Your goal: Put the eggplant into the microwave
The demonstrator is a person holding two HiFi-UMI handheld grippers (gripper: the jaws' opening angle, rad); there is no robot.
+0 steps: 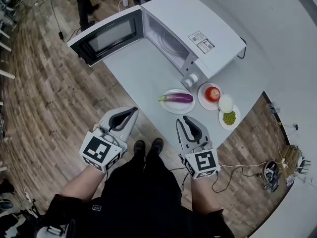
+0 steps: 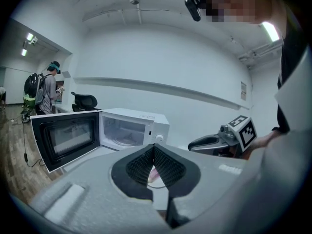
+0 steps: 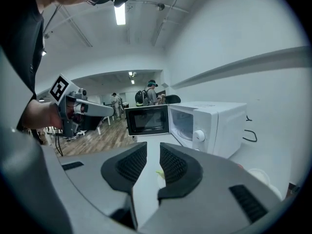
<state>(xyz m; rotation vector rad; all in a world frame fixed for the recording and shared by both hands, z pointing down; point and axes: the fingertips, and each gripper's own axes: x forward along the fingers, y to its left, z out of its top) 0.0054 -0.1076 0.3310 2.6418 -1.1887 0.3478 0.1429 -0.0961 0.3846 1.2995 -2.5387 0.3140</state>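
A purple eggplant (image 1: 177, 98) with a green stem lies on a small white plate (image 1: 168, 106) near the front edge of the grey table (image 1: 141, 68). Behind it stands the white microwave (image 1: 198, 31), its door (image 1: 106, 36) swung wide open to the left and its cavity empty. My left gripper (image 1: 132, 111) hangs off the table's front edge, left of the plate, shut on nothing. My right gripper (image 1: 184, 119) hovers just in front of the plate, open and empty. In the right gripper view the eggplant's green stem (image 3: 159, 173) peeks through that gap.
Right of the eggplant sit a plate with a tomato (image 1: 213, 93), a small white bowl (image 1: 226, 102) and a dish of green peas (image 1: 229, 118). Cables and a power strip (image 1: 271, 171) lie on the wooden floor. A person with a backpack (image 2: 44, 91) stands far off.
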